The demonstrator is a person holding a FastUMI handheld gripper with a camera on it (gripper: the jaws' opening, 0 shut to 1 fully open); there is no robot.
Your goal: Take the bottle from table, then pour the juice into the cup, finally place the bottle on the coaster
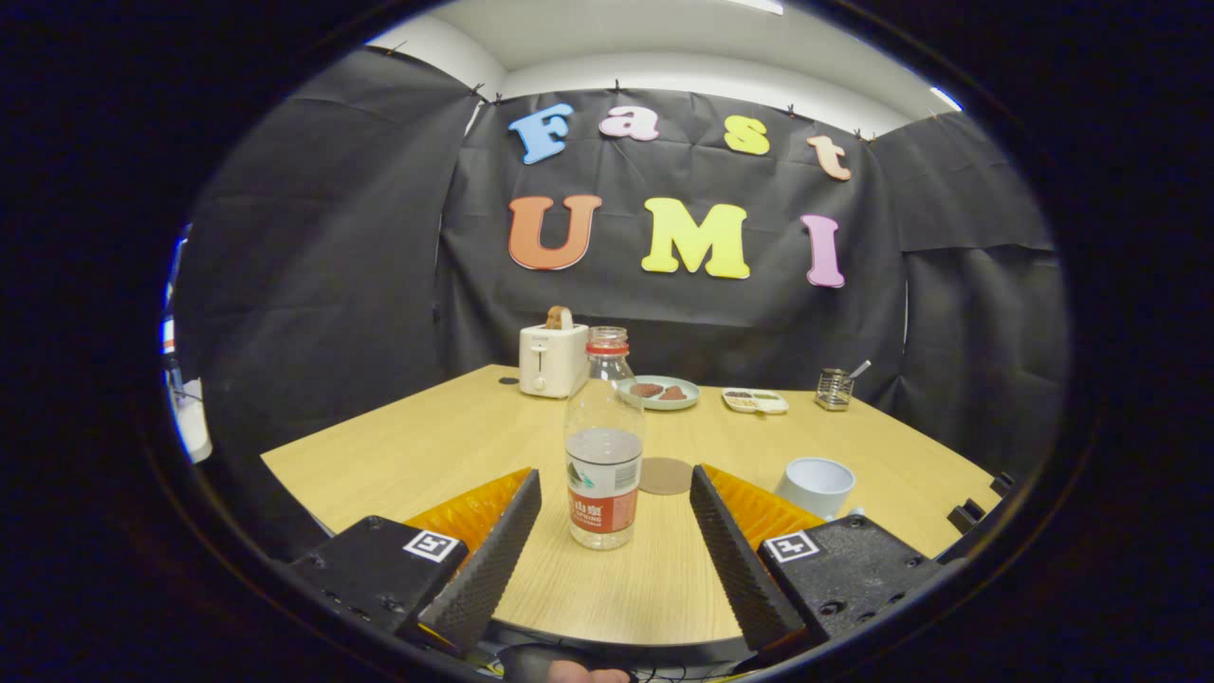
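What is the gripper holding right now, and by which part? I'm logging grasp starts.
Nothing is held. The gripper is open, and the uncapped plastic bottle stands on the table between its fingers, untouched.

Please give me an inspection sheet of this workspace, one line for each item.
Surface: wooden table, bare near the gripper.
Job's things: bottle upright, uncapped, between the open fingers, untouched; coaster just behind it; cup beside the right finger.
Clutter: toaster, plate, small tray, utensil holder at the far edge.
Gripper: gripper open, holding nothing.
Cables: nothing seen.
Surroundings: black cloth walls.
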